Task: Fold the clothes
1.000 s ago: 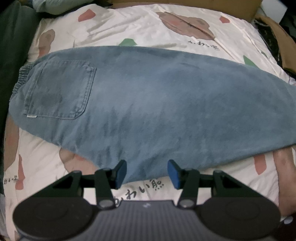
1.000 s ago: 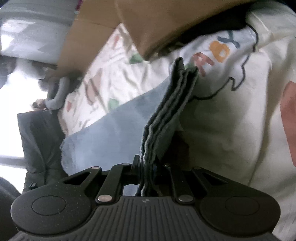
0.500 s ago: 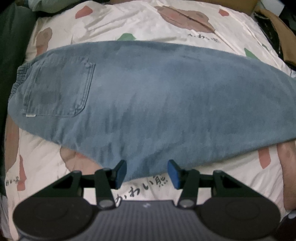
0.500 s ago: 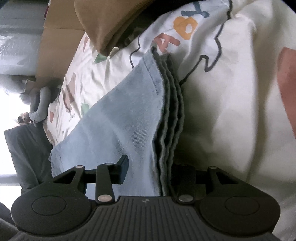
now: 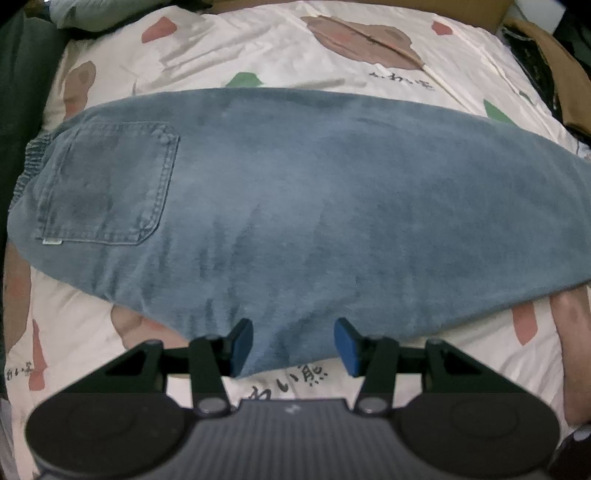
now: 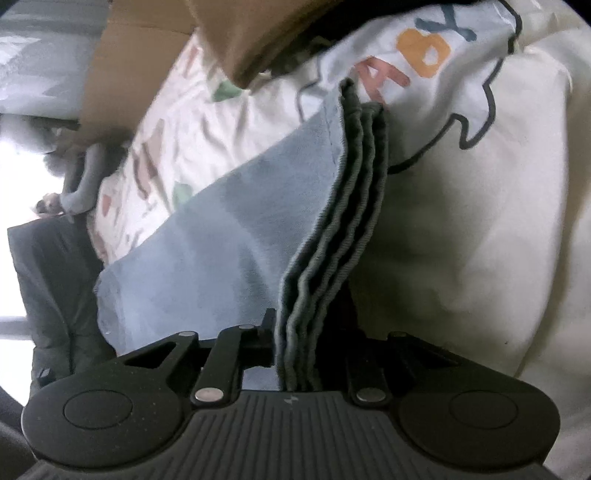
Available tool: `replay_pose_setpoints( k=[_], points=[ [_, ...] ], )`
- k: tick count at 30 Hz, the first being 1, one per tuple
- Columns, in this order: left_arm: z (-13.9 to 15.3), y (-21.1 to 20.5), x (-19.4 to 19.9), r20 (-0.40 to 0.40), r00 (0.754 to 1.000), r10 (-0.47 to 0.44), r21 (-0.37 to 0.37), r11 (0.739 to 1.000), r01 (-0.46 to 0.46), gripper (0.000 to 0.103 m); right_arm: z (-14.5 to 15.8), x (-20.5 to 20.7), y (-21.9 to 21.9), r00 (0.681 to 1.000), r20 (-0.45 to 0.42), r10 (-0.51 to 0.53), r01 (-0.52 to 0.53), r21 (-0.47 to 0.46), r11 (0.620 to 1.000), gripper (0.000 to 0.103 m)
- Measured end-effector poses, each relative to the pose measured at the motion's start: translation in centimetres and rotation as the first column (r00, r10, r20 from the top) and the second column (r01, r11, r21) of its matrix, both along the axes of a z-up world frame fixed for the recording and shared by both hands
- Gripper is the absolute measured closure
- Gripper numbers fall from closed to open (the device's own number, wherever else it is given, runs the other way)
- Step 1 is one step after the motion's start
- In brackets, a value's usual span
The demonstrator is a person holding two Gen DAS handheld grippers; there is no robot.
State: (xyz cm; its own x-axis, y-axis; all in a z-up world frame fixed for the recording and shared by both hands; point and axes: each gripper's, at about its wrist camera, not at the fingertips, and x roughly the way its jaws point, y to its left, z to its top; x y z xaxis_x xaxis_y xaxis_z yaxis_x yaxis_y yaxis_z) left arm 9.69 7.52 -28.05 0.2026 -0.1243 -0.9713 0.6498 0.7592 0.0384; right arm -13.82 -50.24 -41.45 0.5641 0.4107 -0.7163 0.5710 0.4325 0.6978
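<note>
Blue jeans (image 5: 314, 206) lie folded lengthwise across the patterned bedsheet (image 5: 295, 48), back pocket (image 5: 107, 188) up at the left. My left gripper (image 5: 293, 349) hovers over their near edge, open; its blue pads (image 5: 242, 347) stand either side of the denim without pressing it. In the right wrist view the jeans (image 6: 229, 251) end in stacked leg hems (image 6: 343, 206). These stand on edge and run down between the jaws of my right gripper (image 6: 303, 343), which are closing, with the left finger against the stack. The right finger is hidden in shadow.
A white cloth with coloured letters (image 6: 424, 48) lies under the hems at the right end. A brown garment (image 6: 236, 33) and cardboard sit beyond it. Dark fabric (image 5: 22, 74) borders the bed's left side. A grey plush toy (image 6: 81, 177) rests at the far end.
The right jaws went from pinching the hems to standing wide, then narrowed around the stack again, a little lower. The left gripper stayed over the jeans' near edge, still open.
</note>
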Motion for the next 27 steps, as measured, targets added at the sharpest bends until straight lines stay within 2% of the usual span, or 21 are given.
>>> replay_pose_setpoints(
  k=[3, 4, 7, 11, 17, 22, 27],
  points=[
    [0.1, 0.0, 0.1, -0.001, 1.0, -0.004, -0.005, 1.0, 0.004, 0.051, -0.2, 0.4, 0.3, 1.0, 0.003, 0.016, -0.016, -0.008, 1.0, 0.086],
    [0.1, 0.0, 0.2, -0.001, 1.0, -0.006, -0.009, 1.0, 0.006, 0.051, 0.2, 0.5, 0.5, 0.999, 0.015, 0.033, -0.032, -0.022, 0.999, 0.098],
    [0.0, -0.2, 0.6, 0.005, 1.0, -0.003, -0.018, 1.0, 0.004, 0.051, 2.1, 0.7, 0.6, 0.994, 0.066, 0.082, -0.078, -0.062, 0.995, 0.098],
    [-0.4, -0.8, 1.3, 0.007, 1.0, 0.017, -0.035, 0.999, -0.017, 0.051, 5.2, 0.7, 0.2, 0.989, 0.087, 0.12, -0.11, -0.113, 0.987, 0.098],
    [-0.7, -2.6, 1.3, -0.002, 1.0, -0.013, -0.044, 0.999, 0.013, 0.051, 12.5, 2.6, 1.2, 0.969, 0.124, 0.213, -0.19, -0.176, 0.966, 0.098],
    [-1.2, -3.6, 1.5, -0.009, 0.999, -0.03, -0.055, 0.998, 0.03, 0.051, 17.2, 3.9, 2.4, 0.958, 0.155, 0.242, -0.21, -0.195, 0.958, 0.098],
    [-1.6, -4.2, 1.7, -0.014, 0.999, -0.034, -0.061, 0.998, 0.034, 0.051, 20.2, 4.1, 2.3, 0.953, 0.176, 0.247, -0.208, -0.212, 0.955, 0.098]
  ],
)
